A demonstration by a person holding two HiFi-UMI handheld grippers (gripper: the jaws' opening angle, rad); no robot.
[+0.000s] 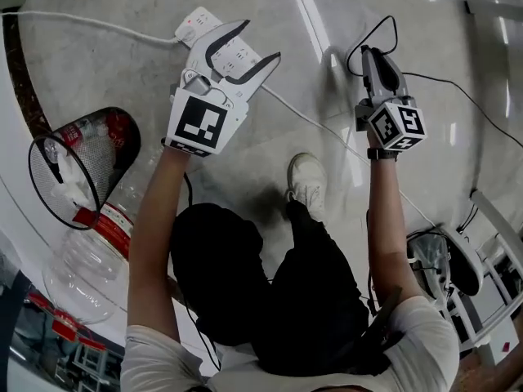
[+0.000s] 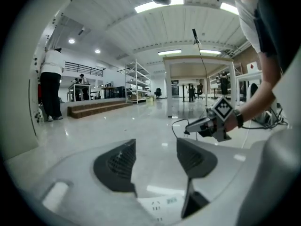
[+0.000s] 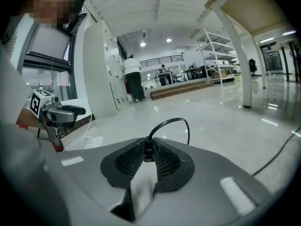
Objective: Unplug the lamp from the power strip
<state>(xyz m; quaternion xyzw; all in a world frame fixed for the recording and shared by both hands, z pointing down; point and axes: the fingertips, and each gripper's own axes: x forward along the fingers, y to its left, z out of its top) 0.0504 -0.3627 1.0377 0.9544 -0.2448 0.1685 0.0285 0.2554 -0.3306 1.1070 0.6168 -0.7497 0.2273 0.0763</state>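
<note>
**Head view.** The person stands on a glossy grey stone floor point(image 1: 392, 186), both arms stretched forward. The left tool point(image 1: 261, 39) hangs above a flat white plastic power strip point(image 1: 198, 24) that lies on the floor. Its jaws are spread and nothing is between them. The left gripper view confirms this: the two dark pads point(image 2: 117, 166) stand apart, with only bare floor and the face of the power strip point(image 2: 157, 205) visible through the gap.

The right tool point(image 1: 372, 55) is held well apart from the strip, to its right. Its jaws are pressed together on a small black plug point(image 3: 147, 150), pinched upright between the ribbed pads. A thin black cord point(image 3: 175, 122) loops up and over from the plug. In the head view the same cord point(image 1: 382, 21) arcs past the tool's tip and trails off across the floor to the right. The plug is clear of the strip's sockets.

**Surroundings.** A white cable point(image 1: 82, 20) leads left from the strip. A black wire-mesh waste basket point(image 1: 78, 166) lies at the left, with a large clear plastic bottle point(image 1: 86, 260) just beside it.
</note>
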